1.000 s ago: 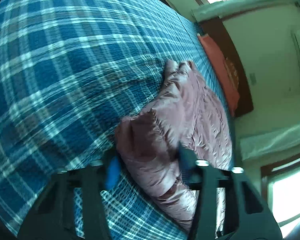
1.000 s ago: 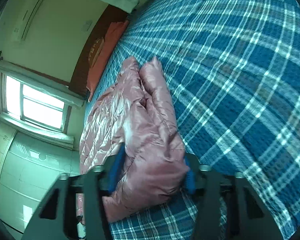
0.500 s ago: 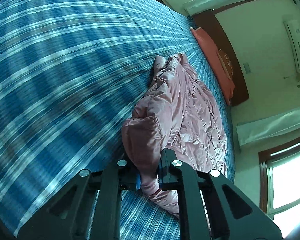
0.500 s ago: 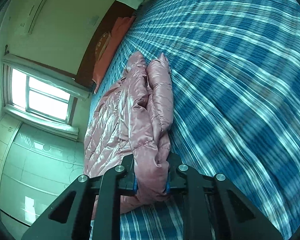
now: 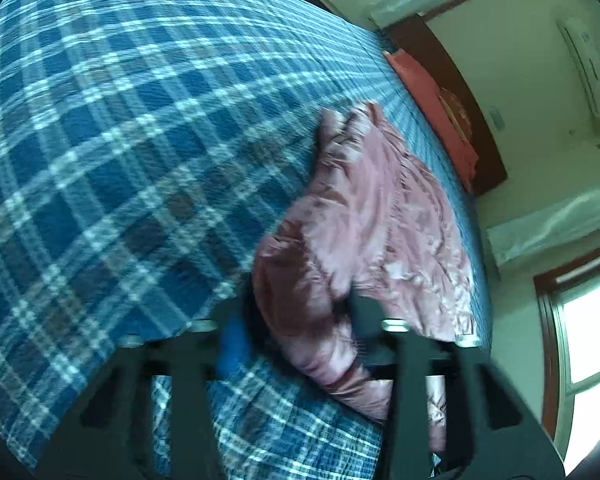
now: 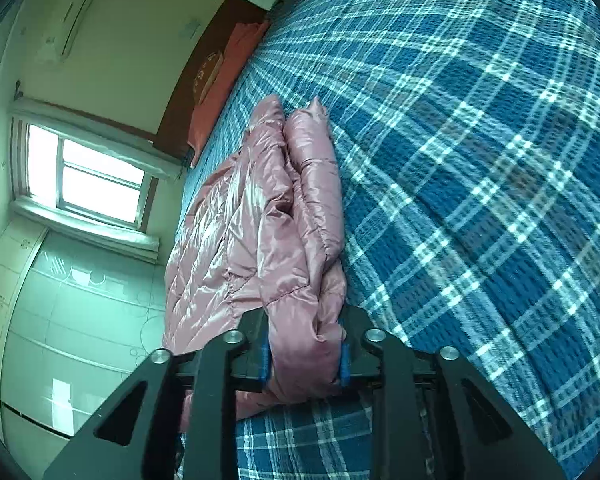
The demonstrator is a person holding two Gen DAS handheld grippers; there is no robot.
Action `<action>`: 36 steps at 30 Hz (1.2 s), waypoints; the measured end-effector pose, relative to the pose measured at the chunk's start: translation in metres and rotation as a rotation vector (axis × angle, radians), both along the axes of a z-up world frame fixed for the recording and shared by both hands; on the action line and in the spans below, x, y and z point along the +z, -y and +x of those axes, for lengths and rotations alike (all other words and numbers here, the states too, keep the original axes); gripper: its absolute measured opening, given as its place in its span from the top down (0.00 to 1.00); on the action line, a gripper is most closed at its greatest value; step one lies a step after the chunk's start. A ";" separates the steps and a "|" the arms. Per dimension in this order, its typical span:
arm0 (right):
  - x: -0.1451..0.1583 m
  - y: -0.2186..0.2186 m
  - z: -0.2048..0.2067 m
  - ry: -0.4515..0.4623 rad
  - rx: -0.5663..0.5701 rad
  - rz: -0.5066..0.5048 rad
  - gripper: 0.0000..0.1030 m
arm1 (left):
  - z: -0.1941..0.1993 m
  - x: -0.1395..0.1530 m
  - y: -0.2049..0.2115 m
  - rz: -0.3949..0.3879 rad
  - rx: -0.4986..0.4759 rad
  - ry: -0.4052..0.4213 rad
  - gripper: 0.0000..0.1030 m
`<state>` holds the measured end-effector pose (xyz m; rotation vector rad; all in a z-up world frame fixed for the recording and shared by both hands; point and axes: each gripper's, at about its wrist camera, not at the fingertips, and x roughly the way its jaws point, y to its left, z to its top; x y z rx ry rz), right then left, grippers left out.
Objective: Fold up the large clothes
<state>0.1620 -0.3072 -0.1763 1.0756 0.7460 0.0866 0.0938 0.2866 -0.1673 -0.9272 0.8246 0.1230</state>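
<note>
The left gripper (image 5: 296,328) has just been opening; a bunched end of the pink jacket (image 5: 364,216) sits loosely between its spread jaws. The right gripper (image 6: 304,356), widening slightly, squeezes the jacket (image 6: 260,220) end. The jacket stretches away from both across the plaid bedspread (image 6: 480,140).

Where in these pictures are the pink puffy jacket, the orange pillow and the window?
pink jacket (image 6: 260,240): right wrist view, on its quilted middle.
orange pillow (image 5: 432,108): left wrist view, on its flat top by the headboard.
window (image 6: 96,184): right wrist view, on the bright pane.
</note>
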 end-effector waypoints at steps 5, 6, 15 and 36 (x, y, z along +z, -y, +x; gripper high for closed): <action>-0.002 0.014 -0.007 0.005 -0.036 -0.008 0.47 | 0.001 -0.011 -0.019 -0.052 0.028 -0.003 0.37; -0.003 0.017 -0.005 0.007 -0.033 -0.008 0.47 | -0.002 -0.011 -0.021 -0.052 0.028 0.001 0.37; -0.012 0.020 0.014 -0.008 -0.001 -0.037 0.69 | 0.011 -0.020 -0.023 -0.074 0.014 -0.009 0.73; 0.006 0.076 -0.023 -0.113 -0.115 -0.239 0.62 | -0.014 0.022 -0.060 0.250 0.079 -0.092 0.51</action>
